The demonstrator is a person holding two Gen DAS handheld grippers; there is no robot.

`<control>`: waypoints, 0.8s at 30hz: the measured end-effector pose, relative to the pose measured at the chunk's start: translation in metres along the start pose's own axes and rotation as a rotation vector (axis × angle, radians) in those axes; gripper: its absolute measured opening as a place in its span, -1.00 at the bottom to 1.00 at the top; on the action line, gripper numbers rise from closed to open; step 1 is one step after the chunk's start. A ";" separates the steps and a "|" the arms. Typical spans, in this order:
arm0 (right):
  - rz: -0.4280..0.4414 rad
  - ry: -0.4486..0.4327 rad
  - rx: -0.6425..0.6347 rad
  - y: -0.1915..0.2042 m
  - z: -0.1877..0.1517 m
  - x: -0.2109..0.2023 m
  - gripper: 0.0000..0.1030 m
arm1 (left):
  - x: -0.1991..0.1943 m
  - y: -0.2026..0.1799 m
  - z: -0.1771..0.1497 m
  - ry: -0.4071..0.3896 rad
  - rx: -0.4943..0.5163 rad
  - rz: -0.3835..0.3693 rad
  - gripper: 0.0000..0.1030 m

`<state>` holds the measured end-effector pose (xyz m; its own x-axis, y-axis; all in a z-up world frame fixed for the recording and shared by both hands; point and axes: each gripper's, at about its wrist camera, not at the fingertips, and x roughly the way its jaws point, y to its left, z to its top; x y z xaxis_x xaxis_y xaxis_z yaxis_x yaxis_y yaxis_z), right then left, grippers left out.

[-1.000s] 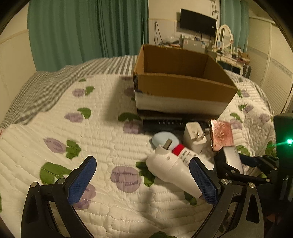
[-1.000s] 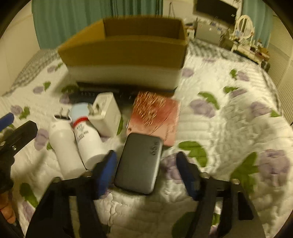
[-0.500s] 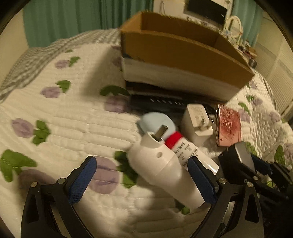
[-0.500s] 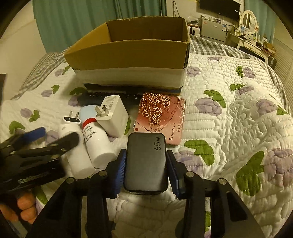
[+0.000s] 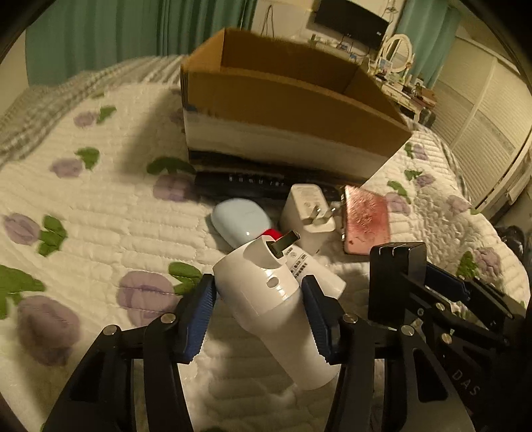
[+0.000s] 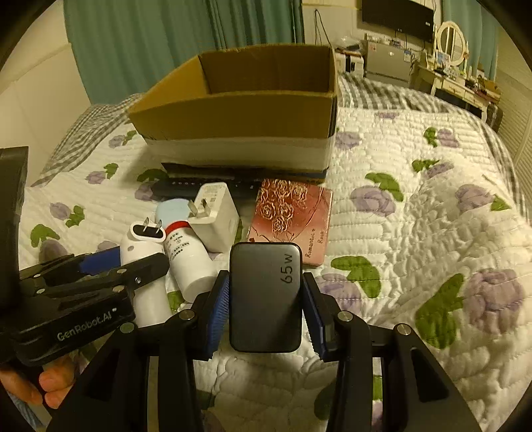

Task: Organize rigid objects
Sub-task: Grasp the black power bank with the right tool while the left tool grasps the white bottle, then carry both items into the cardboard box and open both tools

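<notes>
My left gripper [image 5: 259,315] is shut on a white cylindrical plug-in device [image 5: 272,305] with two prongs, held just above the quilt. It also shows in the right wrist view [image 6: 143,259]. My right gripper [image 6: 266,309] is shut on a dark grey 65W charger [image 6: 266,295], lifted slightly. On the quilt lie a white bottle with a red band [image 6: 186,259], a white wall charger [image 6: 216,219], a pale blue oval case [image 5: 236,222], a pink rose-patterned case [image 6: 292,219] and a black remote [image 5: 252,181]. An open cardboard box [image 6: 239,113] stands behind them.
The bed has a white quilt [image 6: 415,216] with purple flowers. Green curtains [image 6: 166,43] hang behind. A dresser with a mirror [image 6: 452,43] and a monitor [image 6: 395,13] stand at the far right. The two grippers are side by side, close together.
My left gripper moved forward and closed on the white plug-in device. My right gripper closed on the dark charger and raised it a little.
</notes>
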<state>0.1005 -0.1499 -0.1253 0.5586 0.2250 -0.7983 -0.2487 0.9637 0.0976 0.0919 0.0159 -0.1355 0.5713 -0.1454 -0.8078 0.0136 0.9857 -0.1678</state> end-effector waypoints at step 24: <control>0.007 -0.299 -0.084 0.002 0.119 -0.103 -0.19 | -0.089 -0.028 0.135 -0.271 0.133 0.078 0.04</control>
<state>0.1371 -0.1544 0.0279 0.7617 0.2765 -0.5859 -0.3112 0.9494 0.0434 0.1514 0.0126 0.0175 0.7727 -0.0586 -0.6321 0.0579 0.9981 -0.0216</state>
